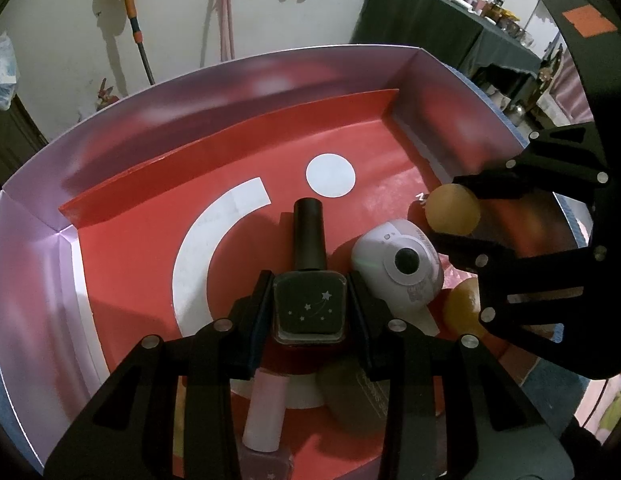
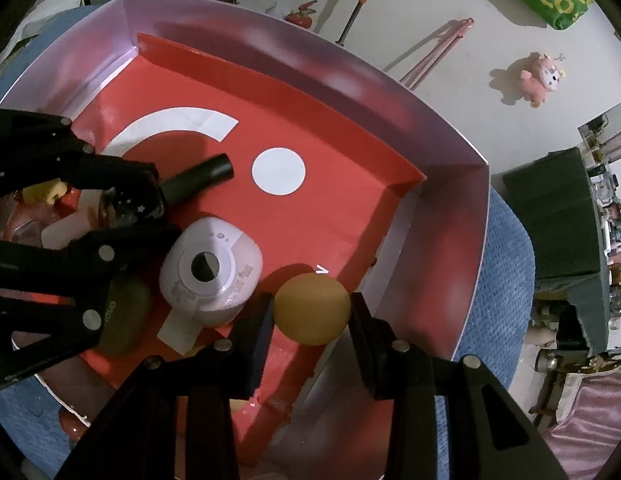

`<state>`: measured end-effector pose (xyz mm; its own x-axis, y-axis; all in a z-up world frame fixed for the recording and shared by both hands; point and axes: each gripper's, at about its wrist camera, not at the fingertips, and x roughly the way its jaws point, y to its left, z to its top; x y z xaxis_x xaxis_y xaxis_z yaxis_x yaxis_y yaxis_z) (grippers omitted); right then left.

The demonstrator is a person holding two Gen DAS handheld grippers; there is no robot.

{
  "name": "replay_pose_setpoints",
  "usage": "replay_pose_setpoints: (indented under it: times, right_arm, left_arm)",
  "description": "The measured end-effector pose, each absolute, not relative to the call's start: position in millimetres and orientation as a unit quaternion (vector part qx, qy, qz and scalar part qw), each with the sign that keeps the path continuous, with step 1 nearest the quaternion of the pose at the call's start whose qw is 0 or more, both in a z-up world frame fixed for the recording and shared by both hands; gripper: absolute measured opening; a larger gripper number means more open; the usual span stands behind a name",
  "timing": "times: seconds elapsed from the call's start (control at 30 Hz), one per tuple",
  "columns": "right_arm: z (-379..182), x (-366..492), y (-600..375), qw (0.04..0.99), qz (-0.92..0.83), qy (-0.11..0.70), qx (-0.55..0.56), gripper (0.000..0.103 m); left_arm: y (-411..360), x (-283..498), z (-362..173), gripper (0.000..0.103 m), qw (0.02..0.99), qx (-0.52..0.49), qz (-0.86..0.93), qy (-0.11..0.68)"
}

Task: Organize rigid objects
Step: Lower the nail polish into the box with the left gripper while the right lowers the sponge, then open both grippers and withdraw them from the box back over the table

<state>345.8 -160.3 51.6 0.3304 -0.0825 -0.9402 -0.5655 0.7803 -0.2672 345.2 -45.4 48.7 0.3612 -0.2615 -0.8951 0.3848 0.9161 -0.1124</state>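
Left hand-held gripper (image 1: 309,308), seen from its own wrist camera, is clamped on a dark nail polish bottle (image 1: 309,280) with its black cap pointing away, low over the red floor of the box (image 1: 130,248). Just right of the bottle lies a pale toy camera (image 1: 398,266), lens up. Beneath the fingers lie a pink-capped bottle (image 1: 266,416) and a brown oval case (image 1: 354,396). At the right edge, the right hand-held gripper (image 1: 450,212) squeezes an orange ball (image 1: 453,209); a second orange ball (image 1: 462,306) sits below it.

From the right wrist camera, the right hand-held gripper (image 2: 312,308) grips the orange ball (image 2: 312,308) near the box's right wall (image 2: 450,240). The toy camera (image 2: 210,270) crowds its left finger. Beyond it, the left hand-held gripper (image 2: 126,210) holds the dark bottle (image 2: 198,178).
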Motion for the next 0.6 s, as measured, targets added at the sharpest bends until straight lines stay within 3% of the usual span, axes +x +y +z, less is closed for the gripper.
replay_pose_setpoints:
  times: [0.47,0.6]
  right_arm:
    - [51.9,347.0,-161.5,0.76,0.162,0.556,-0.297,0.039]
    - [52.1,347.5,-161.8,0.759,0.162,0.556,-0.297,0.04]
  left_arm:
    - [-41.8,343.2,48.3,0.034,0.824,0.047,-0.198,0.529]
    - [-40.0,342.5,49.7,0.047,0.825,0.042,-0.197,0.529]
